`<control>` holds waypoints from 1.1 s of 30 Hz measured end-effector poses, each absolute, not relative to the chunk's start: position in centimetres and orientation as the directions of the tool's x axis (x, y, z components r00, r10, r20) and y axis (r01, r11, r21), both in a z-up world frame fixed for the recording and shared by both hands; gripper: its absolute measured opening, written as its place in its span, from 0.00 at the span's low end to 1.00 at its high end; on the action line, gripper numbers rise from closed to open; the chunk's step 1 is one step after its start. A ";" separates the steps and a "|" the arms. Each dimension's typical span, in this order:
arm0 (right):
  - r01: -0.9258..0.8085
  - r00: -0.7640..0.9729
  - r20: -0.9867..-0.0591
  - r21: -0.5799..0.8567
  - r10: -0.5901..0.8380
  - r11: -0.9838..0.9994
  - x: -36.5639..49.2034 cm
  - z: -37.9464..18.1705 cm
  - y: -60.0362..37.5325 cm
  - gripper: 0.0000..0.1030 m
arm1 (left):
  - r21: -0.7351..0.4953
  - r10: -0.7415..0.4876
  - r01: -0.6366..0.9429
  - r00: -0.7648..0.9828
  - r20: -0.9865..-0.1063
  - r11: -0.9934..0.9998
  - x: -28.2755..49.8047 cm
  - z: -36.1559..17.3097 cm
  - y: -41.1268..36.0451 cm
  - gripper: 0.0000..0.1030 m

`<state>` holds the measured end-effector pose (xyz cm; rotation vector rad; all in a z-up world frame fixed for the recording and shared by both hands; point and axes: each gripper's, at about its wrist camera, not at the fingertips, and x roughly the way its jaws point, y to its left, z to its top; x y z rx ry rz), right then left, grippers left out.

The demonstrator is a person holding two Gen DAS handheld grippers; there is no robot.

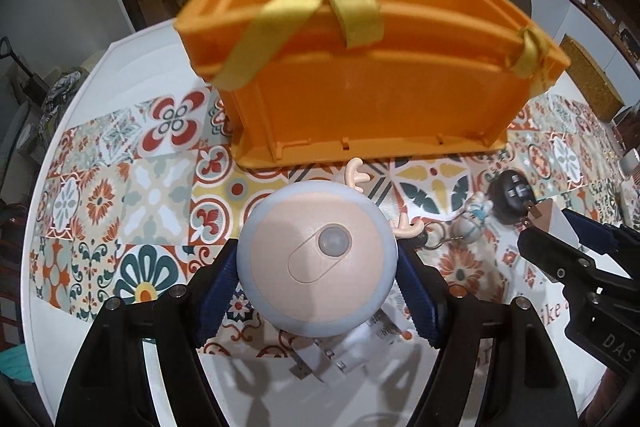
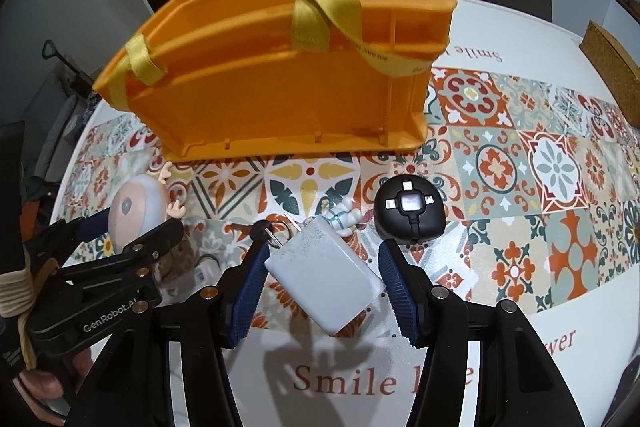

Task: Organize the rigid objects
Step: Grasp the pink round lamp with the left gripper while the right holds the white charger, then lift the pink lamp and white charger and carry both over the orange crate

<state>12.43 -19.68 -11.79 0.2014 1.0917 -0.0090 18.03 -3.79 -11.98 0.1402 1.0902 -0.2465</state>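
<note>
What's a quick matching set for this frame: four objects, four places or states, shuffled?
Things:
1. round pale blue and peach light with antlers
2. white rectangular charger block
3. round black multi-plug adapter
4. orange plastic basket with yellow straps

Places or states:
A. lying on the patterned tablecloth, not held
B. clamped in the right gripper
C. standing at the back, no item visible inside
D. held between the fingers of the left gripper

Pairs: 1-D, 2-B, 3-A, 4-C
</note>
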 end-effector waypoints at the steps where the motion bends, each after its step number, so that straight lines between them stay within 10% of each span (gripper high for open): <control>1: 0.105 0.469 -0.879 0.160 0.093 0.982 12.3 -11.5 -19.7 0.55 | -0.011 -0.132 0.265 0.444 -0.886 0.964 18.0 -11.8 -3.6 0.73; 33: 0.056 0.641 -0.759 0.196 0.116 0.979 12.5 -3.8 -19.7 0.55 | -0.008 -0.177 0.265 0.618 -0.766 0.964 18.1 -2.3 -2.8 0.73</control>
